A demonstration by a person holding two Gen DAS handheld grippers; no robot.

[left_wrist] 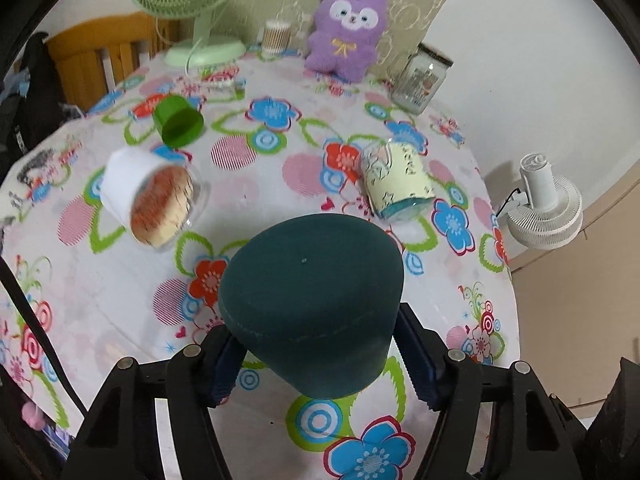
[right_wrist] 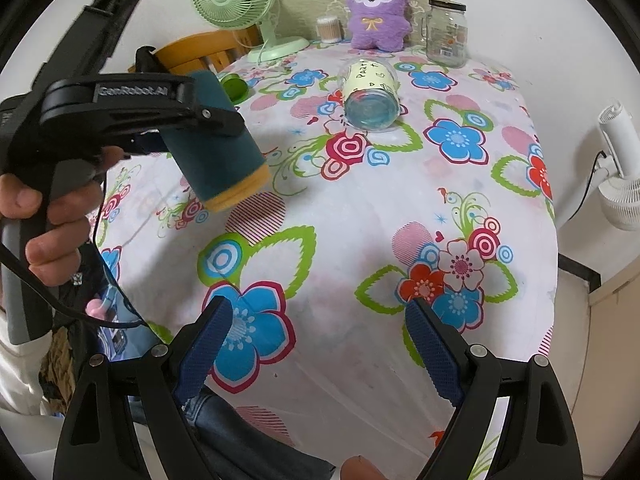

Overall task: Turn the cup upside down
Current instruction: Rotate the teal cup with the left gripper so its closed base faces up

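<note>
In the left wrist view, the left gripper (left_wrist: 316,354) holds a dark teal cup (left_wrist: 312,300) between its two blue fingers (left_wrist: 224,368). The fingers press on the cup from both sides. The cup is up in the air above the flowery tablecloth (left_wrist: 120,288), and its flat bottom faces the camera. Farther back, a white cup (left_wrist: 148,196) lies on its side. A small green cup (left_wrist: 178,122) lies on its side behind it. A pale yellow cup (left_wrist: 398,182) lies on its side to the right. At the back stand a green fan (left_wrist: 192,8), a purple plush toy (left_wrist: 346,32) and a glass jar (left_wrist: 420,80).

In the right wrist view, the right gripper (right_wrist: 320,354) is low over the tablecloth (right_wrist: 360,208). Its blue fingers (right_wrist: 202,354) are wide apart and hold nothing. On the left, a hand (right_wrist: 52,220) grips the handle of the left gripper (right_wrist: 192,120). The teal cup (right_wrist: 220,148) is clamped there, tilted, with its yellow rim pointing down to the right, above the cloth. The pale yellow cup (right_wrist: 370,96) lies on its side farther back. The fan (right_wrist: 236,0), the plush toy (right_wrist: 376,12) and the jar (right_wrist: 446,34) stand by the wall.
</note>
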